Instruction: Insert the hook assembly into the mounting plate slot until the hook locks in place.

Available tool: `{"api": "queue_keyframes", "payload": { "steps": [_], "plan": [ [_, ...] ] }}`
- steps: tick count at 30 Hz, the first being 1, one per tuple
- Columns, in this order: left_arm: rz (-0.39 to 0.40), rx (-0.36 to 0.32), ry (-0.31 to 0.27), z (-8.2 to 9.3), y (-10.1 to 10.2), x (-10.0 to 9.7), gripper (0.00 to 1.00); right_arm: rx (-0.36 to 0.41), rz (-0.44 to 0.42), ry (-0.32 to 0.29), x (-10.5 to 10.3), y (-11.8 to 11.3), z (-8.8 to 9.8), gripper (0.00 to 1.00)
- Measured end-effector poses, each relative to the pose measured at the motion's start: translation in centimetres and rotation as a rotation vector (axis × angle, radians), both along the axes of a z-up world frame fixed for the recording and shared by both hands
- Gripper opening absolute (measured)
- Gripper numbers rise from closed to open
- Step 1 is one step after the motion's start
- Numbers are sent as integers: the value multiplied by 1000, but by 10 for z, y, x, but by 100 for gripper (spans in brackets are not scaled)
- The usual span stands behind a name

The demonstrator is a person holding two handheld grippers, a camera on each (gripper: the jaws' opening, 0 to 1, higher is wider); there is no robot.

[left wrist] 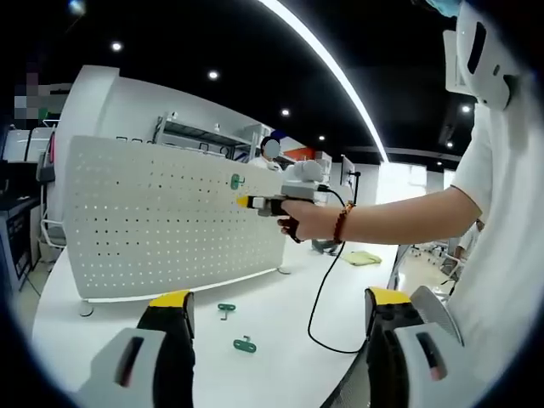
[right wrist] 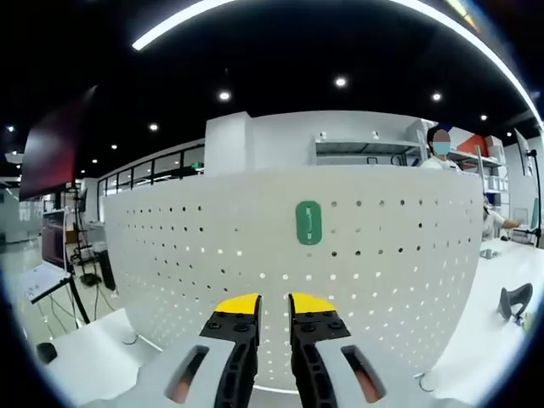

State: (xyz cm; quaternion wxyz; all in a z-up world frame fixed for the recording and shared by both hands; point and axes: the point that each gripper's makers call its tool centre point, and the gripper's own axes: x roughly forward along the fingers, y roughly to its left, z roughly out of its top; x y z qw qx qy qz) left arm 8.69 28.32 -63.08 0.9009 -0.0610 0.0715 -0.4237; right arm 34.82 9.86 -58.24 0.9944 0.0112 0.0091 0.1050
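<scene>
Left gripper view: my left claw stands wide open over the white table, holding nothing. Ahead, between its jaws, two green hooks lie flat; their shape is too small to read. Beyond stands the pegboard with a third hook on its face, and my right claw comes in from the right, tips near that hook.

Right gripper view: my right claw looks nearly closed, a thin gap between the tips, gripping nothing. Straight above it the hook sits on the pegboard, long axis upright; whether it's locked I can't tell.

One green hook hangs on the upright white pegboard.
</scene>
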Motion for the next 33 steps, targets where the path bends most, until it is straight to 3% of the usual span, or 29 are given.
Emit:
{"api": "queue_keyframes", "payload": {
  "steps": [19,30,33],
  "plan": [
    [18,-16,103,-17,-1,2,80,54,162,85,-39,30,-51,14],
    [5,-36,146,-26,-13,6,78,72,238,132,-62,40,-79,17],
    [4,-12,164,-33,-15,8,78,81,245,145,-66,40,-84,18]
  ]
}}
